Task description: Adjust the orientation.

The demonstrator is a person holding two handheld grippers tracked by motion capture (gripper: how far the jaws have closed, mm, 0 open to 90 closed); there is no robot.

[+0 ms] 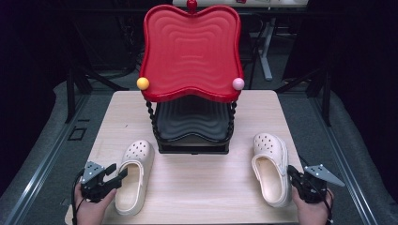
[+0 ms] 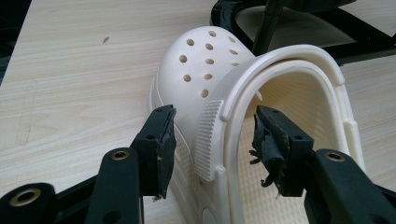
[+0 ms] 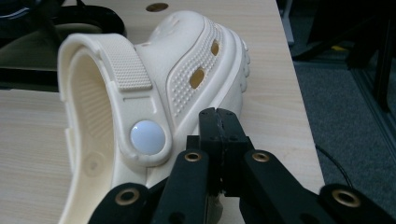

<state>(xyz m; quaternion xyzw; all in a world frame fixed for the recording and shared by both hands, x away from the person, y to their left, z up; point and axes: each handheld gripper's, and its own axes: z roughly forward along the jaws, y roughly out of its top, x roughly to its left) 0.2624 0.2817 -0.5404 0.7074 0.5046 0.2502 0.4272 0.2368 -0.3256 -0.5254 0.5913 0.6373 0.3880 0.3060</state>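
Two cream perforated clogs lie on the wooden table [image 1: 202, 183], toes pointing away from me. The left clog [image 1: 133, 176] [image 2: 205, 79] has its outer side wall and folded-forward strap between the jaws of my left gripper [image 1: 117, 176] [image 2: 212, 123]. That gripper is open, and a gap shows on both sides of the wall. My right gripper [image 1: 294, 177] [image 3: 219, 119] is shut with nothing in it. Its tips sit just beside the outer side of the right clog [image 1: 271, 168] [image 3: 187, 79], near the strap's white rivet [image 3: 147, 136].
A two-tier rack stands at the table's middle back, with a red wavy tray [image 1: 190, 51] on top and a black tray [image 1: 192, 122] below on twisted black posts. A yellow ball [image 1: 142, 83] and a pink ball [image 1: 238, 84] cap its front corners. Grey floor surrounds the table.
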